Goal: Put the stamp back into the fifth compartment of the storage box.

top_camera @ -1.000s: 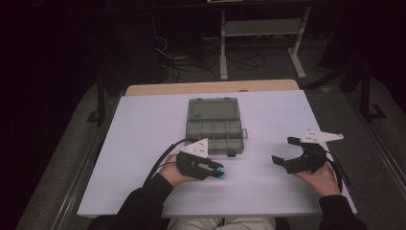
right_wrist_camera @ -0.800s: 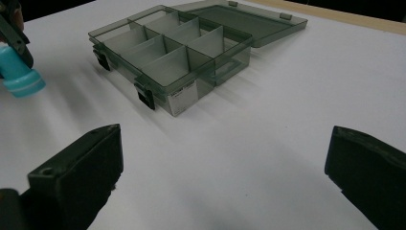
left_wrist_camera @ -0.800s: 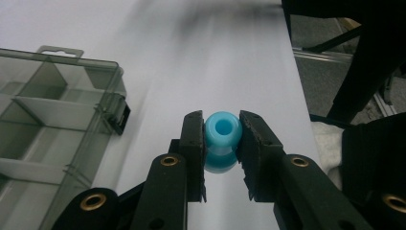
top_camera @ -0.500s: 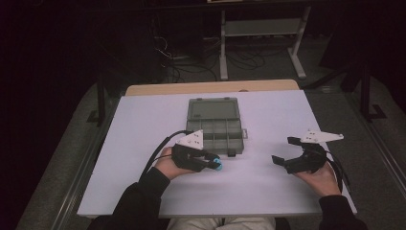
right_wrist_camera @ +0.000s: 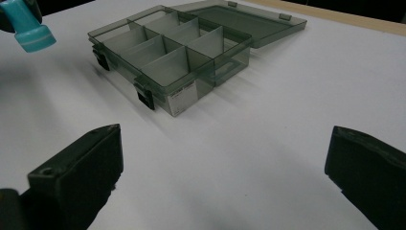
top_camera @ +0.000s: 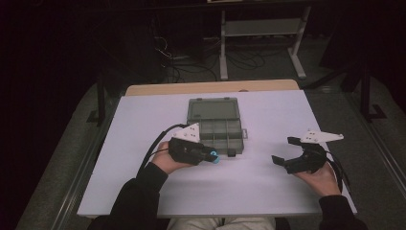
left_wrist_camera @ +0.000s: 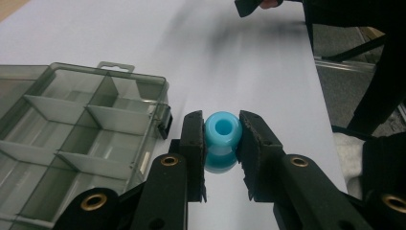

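No legible text, brand, no. or sign anywhere. Only candidate: small white label (right_wrist_camera: pixel 183 102) on the front wall of the grey compartment box (right_wrist_camera: pixel 172 48), near its corner in the right gripper view. Faint print on it, too small and blurred to read. Same label seen edge-on in the left gripper view (left_wrist_camera: pixel 143 163), also unreadable.
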